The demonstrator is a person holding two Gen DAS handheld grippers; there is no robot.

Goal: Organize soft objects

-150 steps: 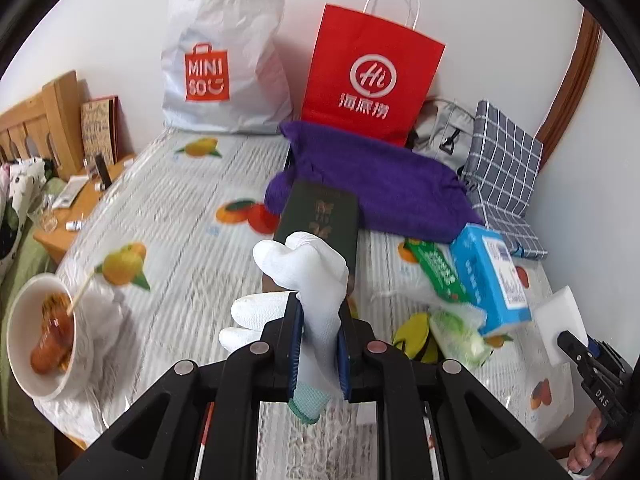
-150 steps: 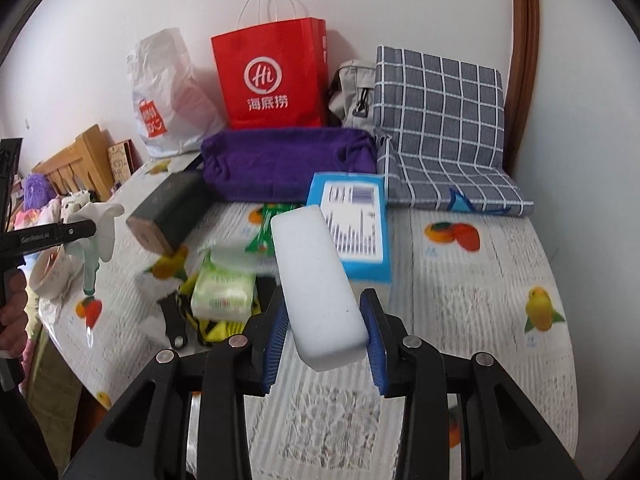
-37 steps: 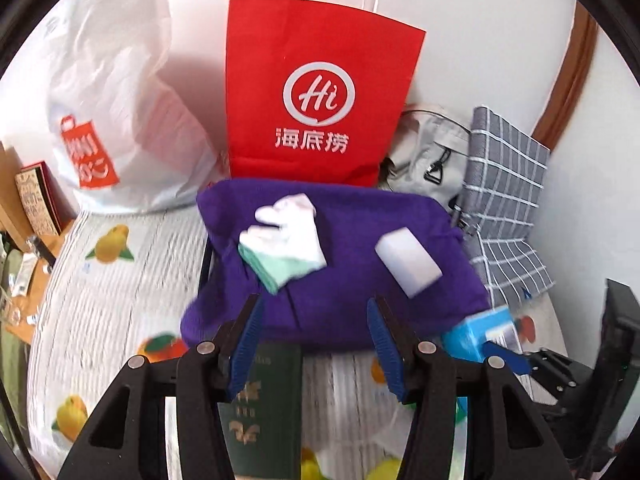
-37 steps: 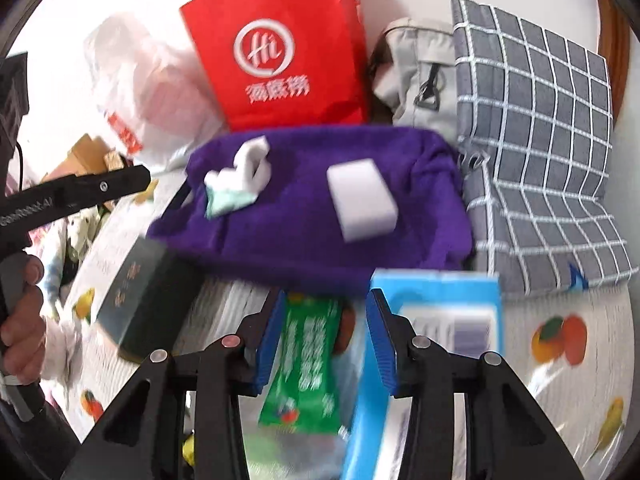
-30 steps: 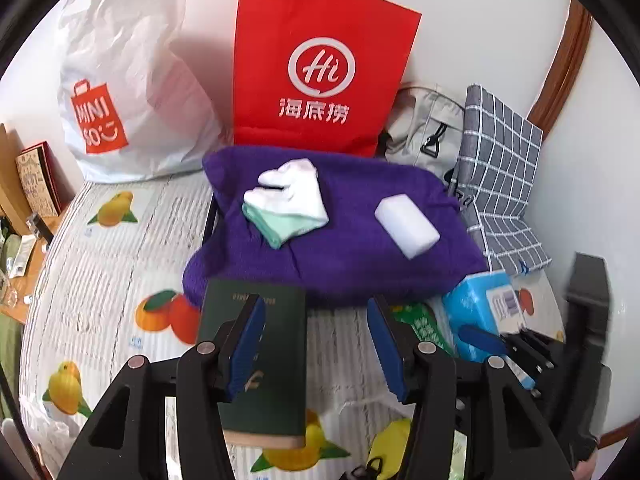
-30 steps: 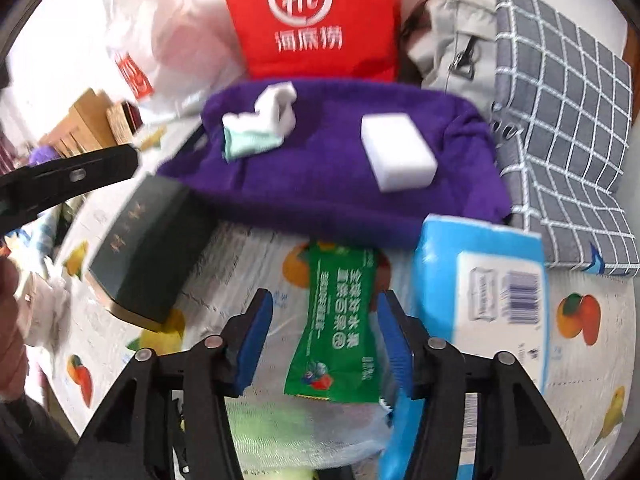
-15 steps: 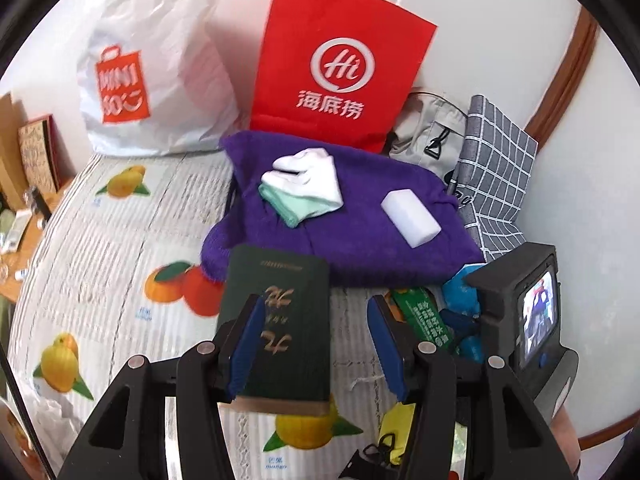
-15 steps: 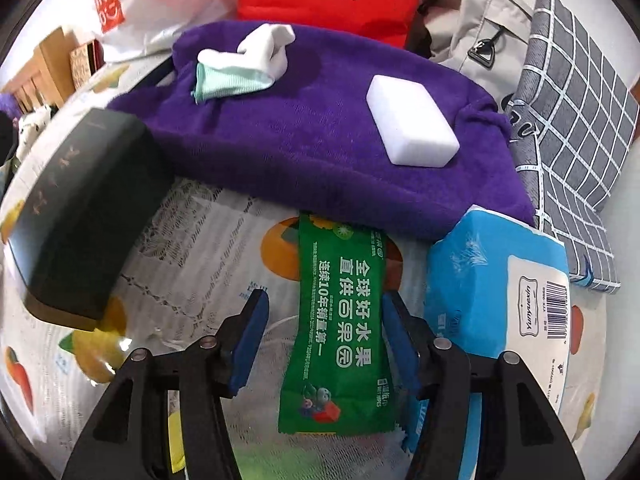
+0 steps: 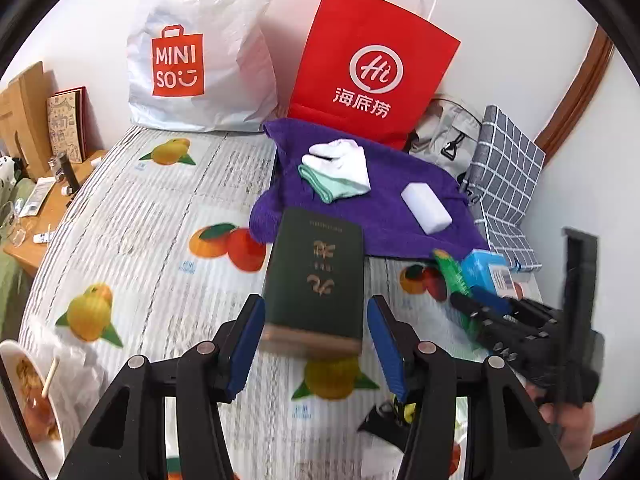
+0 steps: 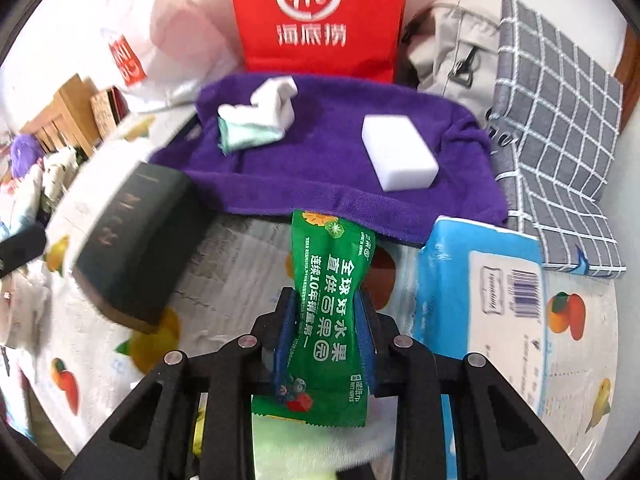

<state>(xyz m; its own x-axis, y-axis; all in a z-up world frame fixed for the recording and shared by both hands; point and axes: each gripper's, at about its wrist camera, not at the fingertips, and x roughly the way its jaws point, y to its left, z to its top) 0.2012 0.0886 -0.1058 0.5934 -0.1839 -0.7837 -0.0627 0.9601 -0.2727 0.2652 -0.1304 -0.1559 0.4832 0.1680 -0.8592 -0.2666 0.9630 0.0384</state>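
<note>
Since a sec ago: right gripper (image 10: 326,344) has come down over the green wet-wipes pack (image 10: 328,316), jaws closing w/ the pack between them, blue pads already pinching its sides. Left gripper (image 9: 316,344) has pulled back from the purple towel (image 9: 384,216); jaws apart, nothing held, dark green box (image 9: 318,280) on the table between the fingers but untouched.

Pack's long axis runs away from the right wrist cam, top end at the towel's near edge, crimped bottom end nearest the lens.

White glove w/ mint cuff (image 9: 340,170) and white sponge (image 9: 426,208) lie on the towel, apart from each other. Blue tissue pack (image 10: 488,300) just right of the green pack. Bowl (image 9: 16,392) at left table edge holds food and a stick.
</note>
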